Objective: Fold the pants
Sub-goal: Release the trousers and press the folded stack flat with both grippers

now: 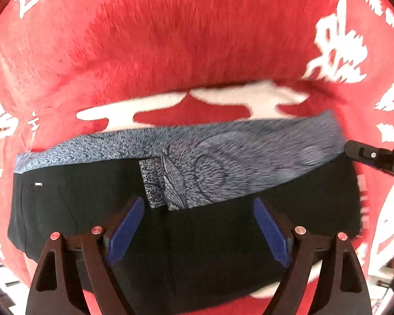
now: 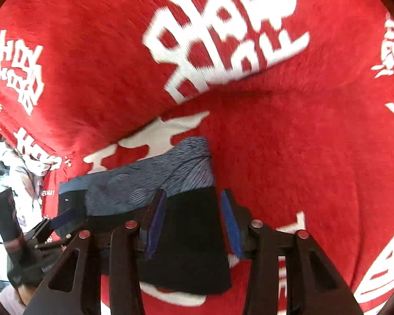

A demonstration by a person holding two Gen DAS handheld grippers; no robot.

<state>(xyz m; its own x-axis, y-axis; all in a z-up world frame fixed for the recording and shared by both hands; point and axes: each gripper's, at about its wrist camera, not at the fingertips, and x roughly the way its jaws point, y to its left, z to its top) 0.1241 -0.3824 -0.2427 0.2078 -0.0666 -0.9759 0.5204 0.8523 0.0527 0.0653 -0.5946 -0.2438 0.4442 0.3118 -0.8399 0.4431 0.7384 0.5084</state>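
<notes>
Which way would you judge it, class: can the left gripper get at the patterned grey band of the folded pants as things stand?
Probably yes. The left gripper hangs open above the black pants, and the grey band lies uncovered just ahead; the right gripper sits off at the band's end.

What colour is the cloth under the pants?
Red cloth with white characters, clearest in the right wrist view.
</notes>
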